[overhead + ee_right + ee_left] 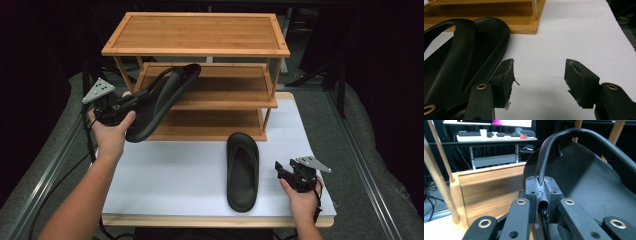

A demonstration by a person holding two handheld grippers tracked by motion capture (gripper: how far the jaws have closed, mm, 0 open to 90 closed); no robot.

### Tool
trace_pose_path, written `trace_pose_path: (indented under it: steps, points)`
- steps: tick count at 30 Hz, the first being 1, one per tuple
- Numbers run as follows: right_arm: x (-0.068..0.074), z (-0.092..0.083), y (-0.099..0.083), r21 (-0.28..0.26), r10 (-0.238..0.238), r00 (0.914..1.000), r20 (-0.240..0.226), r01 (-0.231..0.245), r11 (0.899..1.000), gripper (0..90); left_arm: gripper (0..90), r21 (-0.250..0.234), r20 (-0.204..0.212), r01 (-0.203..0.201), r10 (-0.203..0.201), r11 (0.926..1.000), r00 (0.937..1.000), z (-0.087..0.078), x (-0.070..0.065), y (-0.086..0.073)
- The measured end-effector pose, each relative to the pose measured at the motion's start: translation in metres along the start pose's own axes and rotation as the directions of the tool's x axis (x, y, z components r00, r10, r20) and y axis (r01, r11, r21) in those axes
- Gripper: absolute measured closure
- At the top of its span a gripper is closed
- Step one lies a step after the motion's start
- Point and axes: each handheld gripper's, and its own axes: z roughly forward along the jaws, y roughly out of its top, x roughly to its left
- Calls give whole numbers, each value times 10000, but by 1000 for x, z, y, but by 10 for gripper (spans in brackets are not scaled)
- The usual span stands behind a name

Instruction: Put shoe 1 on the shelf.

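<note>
Left gripper (pixel 131 100) at centre left clenches the raised sandal's (pixel 165 97) strap, while the right gripper (pixel 281 171) at lower right sits released beside the second sandal (pixel 242 170).

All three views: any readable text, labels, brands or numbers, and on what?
None readable.
Held black flip-flop, flip-flop on the table, bamboo shoe rack: no print or logo shows.
Monitor at the back in the left gripper view: lit, content too blurred to read.

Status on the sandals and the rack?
Done: nothing shelved, the bamboo rack has bare boards. In hand: the left claw is shut on one black sandal's strap, holding it up at the middle shelf. Left: the second sandal lies on the white mat beside the open right claw.
</note>
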Motion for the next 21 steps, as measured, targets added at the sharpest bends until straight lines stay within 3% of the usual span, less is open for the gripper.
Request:
trace_pose_path:
  steps: [9,14,21]
  points:
    - [0,-2,1,-111,28,10000,-11,-28,9999,407,833,157,-826,305,-291,9994,9962,38,9,-4]
    - [0,-3,2,-188,30,10000,-78,-31,9998,408,832,288,-1420,627,-580,9976,9882,59,20,-7]
    - [0,-4,2,-250,123,9999,-102,-126,9996,408,831,316,-1959,930,-850,9952,9769,82,22,-10]
